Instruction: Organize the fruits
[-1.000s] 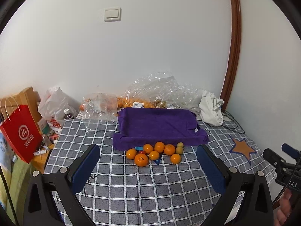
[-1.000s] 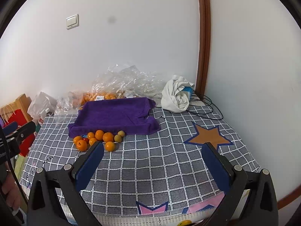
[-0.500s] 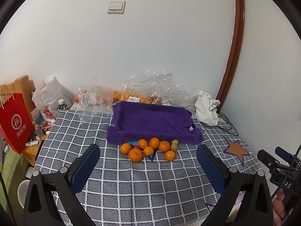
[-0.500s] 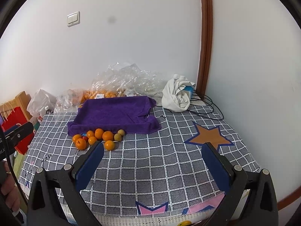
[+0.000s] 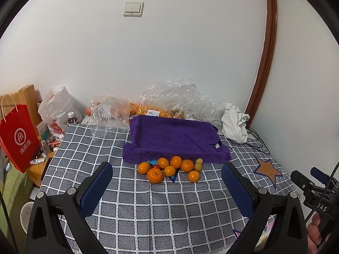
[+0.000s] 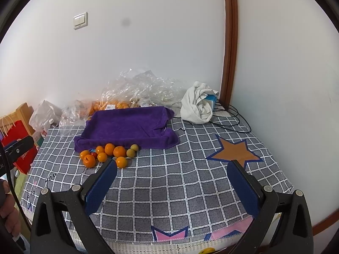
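Several oranges (image 5: 155,175) (image 6: 89,160), two small yellow-green fruits (image 5: 198,166) (image 6: 130,153) and a small red fruit (image 5: 157,166) lie in a cluster on the grey checked cloth, just in front of a purple towel-covered tray (image 5: 173,139) (image 6: 127,127). My left gripper (image 5: 167,187) is open and empty, held above the cloth short of the fruit. My right gripper (image 6: 172,182) is open and empty, to the right of the cluster and nearer the front edge.
Clear plastic bags with more oranges (image 5: 148,111) (image 6: 114,105) lie behind the tray by the wall. A crumpled white cloth (image 5: 235,122) (image 6: 199,108) and black cables (image 6: 233,122) sit at the back right. A red paper bag (image 5: 18,135) stands left of the table.
The left gripper has risen and tilted, so the fruit and tray sit lower in its view. The right gripper has shifted slightly. Both stay open.
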Motion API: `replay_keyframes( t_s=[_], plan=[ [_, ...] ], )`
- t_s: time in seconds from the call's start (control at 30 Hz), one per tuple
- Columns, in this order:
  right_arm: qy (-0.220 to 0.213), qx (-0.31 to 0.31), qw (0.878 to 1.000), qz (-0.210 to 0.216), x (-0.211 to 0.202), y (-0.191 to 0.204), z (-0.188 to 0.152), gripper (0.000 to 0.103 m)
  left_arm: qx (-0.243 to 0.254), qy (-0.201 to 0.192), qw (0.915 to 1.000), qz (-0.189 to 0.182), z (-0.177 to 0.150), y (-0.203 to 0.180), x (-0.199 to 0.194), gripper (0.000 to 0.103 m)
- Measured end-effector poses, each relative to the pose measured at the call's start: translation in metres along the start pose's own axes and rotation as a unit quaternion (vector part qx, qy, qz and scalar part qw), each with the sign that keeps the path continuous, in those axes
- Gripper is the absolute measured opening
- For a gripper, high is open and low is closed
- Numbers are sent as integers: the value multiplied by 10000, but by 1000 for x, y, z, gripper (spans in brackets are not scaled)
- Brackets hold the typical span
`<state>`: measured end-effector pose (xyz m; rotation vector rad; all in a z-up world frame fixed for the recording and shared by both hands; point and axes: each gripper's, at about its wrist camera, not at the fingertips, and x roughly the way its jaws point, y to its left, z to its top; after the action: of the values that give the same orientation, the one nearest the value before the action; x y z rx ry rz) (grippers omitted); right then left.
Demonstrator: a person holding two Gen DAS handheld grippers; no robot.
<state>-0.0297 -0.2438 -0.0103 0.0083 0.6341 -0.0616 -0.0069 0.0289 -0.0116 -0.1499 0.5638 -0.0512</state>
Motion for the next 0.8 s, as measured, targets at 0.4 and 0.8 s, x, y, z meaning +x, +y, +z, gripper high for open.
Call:
replay_keyframes(
  t_s=[0.4, 0.8],
  plan=[
    [-13, 19, 10000, 14, -1, -1, -1, 102, -26, -20, 10000, 5, -2, 0, 0, 103],
    [-15, -50, 9999, 120, -1, 0, -3, 102, -22, -30, 10000, 5, -2, -1, -1, 103]
  ],
)
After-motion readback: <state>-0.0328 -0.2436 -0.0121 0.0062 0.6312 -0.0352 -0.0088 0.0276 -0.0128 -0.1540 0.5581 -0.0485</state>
